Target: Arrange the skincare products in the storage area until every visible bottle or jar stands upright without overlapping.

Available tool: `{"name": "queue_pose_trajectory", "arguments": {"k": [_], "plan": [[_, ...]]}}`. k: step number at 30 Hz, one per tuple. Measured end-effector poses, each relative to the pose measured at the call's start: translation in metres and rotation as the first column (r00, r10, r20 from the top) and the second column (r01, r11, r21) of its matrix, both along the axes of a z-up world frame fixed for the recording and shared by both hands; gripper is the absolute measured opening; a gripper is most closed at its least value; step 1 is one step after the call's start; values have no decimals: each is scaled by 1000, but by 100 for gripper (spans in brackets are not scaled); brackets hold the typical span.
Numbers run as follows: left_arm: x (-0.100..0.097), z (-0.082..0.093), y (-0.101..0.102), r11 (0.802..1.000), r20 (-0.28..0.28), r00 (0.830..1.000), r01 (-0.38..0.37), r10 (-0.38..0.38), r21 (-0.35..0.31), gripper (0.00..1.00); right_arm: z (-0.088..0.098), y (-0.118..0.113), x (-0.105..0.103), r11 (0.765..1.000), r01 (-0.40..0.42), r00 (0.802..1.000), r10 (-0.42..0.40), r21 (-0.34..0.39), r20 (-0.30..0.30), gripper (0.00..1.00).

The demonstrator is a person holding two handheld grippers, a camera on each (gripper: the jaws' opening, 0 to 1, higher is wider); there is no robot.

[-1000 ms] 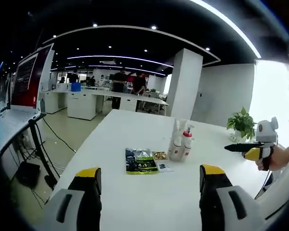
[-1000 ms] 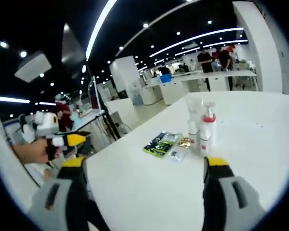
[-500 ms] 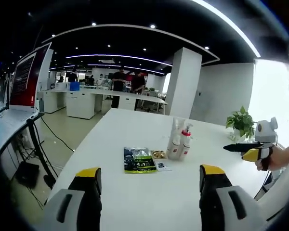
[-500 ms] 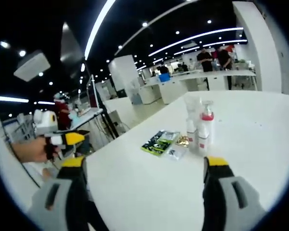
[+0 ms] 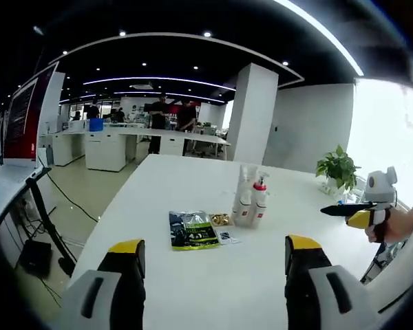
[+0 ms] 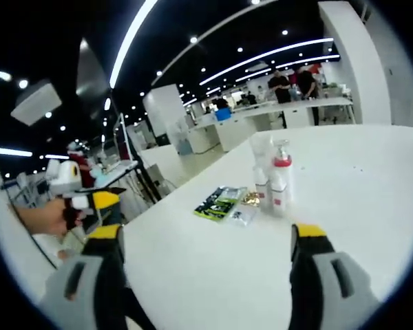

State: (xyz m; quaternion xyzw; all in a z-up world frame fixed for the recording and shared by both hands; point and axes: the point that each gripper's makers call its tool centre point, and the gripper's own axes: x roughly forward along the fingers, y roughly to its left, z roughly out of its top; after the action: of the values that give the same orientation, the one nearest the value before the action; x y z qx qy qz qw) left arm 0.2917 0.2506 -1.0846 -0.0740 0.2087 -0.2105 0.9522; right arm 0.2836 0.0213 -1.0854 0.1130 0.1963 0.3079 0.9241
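- Firstly, table: long, white, bare across most of its top; all the products sit in one cluster near its middle.
- Left gripper: jaws wide apart, holding nothing, held above the near table edge and well short of the cluster. It also appears in the right gripper view, held in a hand.
- Right gripper: jaws wide apart, holding nothing, also well short of the cluster. In the left gripper view it comes in from the right side.
- Green packet: lying flat, just beside the bottles.
- Bottles: a small group standing upright and close together, one with a red collar under a pump top; whether they touch cannot be told.
- Small clear sachet: flat, in front of the bottles.
- Gold item: between the packet and the bottles; too small to identify.
- Judgement: an approach step. Best to come in low and slow, take one bottle by the body below the pump, and move it clear of its neighbours without toppling them.
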Motion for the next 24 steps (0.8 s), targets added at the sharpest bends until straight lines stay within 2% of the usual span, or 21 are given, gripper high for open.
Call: {"name": "queue_pose_trajectory", "arguments": {"k": [7,10,13,15,19,24], "plan": [[4,2,-2,1000,8,1000,21,-21,-8,86,5,8,1,1000,-2,1000,2,1,12,99],[6,-1,-4,999,-17,999,32,-32,-6,86,3,9,2,1000,7,1000,-7,4,-12,99],[6,4,-6,999,6,999,44,-44,-2,86,7,14,1,1000,-3,1000,3,7,-1,99],[6,3,-5,999,3,999,38,-38,-8,86,2,16,2,1000,-16,1000,16,-12,-6,99],[4,-1,-2,999,-9,999,35,-36,-19,86,2,17,5,1000,-4,1000,4,2,-13,99],[4,-1,7,999,-1,1000,28,-28,-18,86,7,21,8,1000,5,1000,-4,0,13,99]]}}
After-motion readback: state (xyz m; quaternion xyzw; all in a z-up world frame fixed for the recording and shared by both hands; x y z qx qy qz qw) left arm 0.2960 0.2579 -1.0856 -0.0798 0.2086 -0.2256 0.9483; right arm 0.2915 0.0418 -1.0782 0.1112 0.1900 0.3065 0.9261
